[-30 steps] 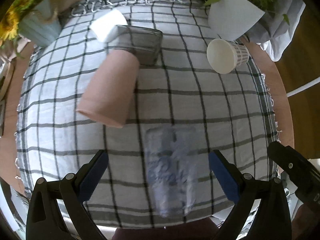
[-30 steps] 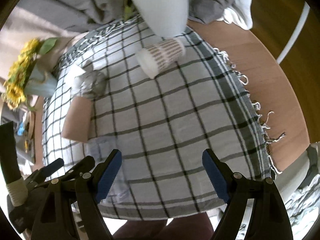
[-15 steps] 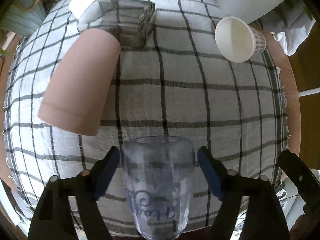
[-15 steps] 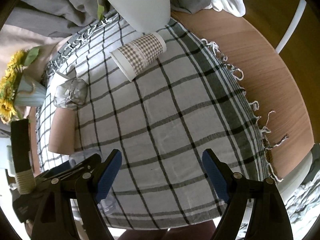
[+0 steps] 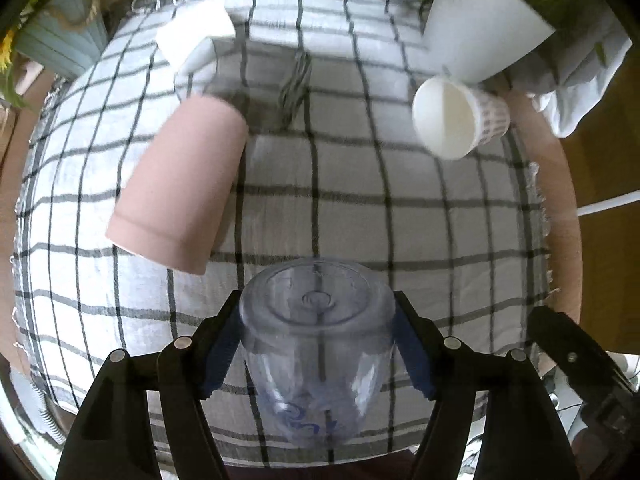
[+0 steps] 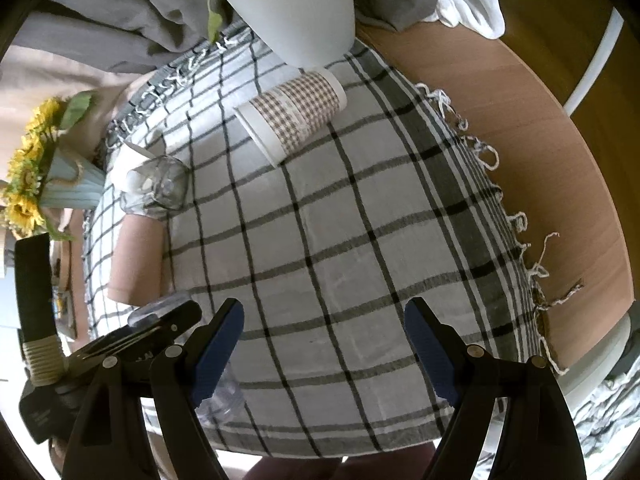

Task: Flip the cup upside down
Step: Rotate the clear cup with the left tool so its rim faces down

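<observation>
Left gripper: closed on the clear plastic cup, which is held between the blue pads, base turned toward the camera.
Cup place: near edge of the checked cloth, in front of the lying pink cup.
Right gripper: jaws wide apart, nothing is held.
Paper cup: laid on its side beside the white planter.
Glass: seen past the pink cup.

Four cups, two tools, two plant pots, one checked cloth
</observation>
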### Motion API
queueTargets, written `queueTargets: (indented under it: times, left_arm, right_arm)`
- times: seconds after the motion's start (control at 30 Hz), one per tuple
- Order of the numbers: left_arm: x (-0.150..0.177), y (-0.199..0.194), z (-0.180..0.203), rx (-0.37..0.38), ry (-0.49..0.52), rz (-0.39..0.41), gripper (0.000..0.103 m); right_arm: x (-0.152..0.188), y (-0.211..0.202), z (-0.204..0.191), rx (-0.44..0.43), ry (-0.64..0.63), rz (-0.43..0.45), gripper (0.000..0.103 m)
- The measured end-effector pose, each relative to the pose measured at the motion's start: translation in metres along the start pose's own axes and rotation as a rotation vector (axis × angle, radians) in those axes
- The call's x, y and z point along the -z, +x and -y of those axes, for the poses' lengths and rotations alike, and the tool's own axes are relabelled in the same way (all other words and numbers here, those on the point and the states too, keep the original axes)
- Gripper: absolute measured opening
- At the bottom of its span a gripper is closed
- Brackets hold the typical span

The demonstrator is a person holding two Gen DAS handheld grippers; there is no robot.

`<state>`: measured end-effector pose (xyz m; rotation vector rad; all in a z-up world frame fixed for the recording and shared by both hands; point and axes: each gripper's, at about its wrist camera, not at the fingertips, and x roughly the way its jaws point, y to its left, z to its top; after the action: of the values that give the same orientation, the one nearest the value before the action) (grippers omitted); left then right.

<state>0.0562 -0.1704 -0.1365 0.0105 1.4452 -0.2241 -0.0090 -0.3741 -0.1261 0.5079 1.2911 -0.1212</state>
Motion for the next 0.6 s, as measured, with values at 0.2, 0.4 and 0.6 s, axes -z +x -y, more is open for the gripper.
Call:
queueTargets:
  times: [0.2, 0.4, 0.6]
  left_arm:
    - [-0.002, -0.023, 0.007, 0.019, 0.019, 0.055, 0.07]
    - [0.005, -0.029, 0.01, 0.024, 0.031, 0.052, 0.07]
    - [0.022, -0.031, 0.017, 0.052, 0.057, 0.04, 0.07]
  right_arm:
    - [-0.004, -0.012, -0.002, -0.028, -0.001, 0.026, 0.083]
    - [-0.007, -0.02, -0.003, -0.02, -0.021, 0.054, 0.083]
    - [-0.001, -0.023, 0.001, -0.013, -0.022, 0.056, 0.082]
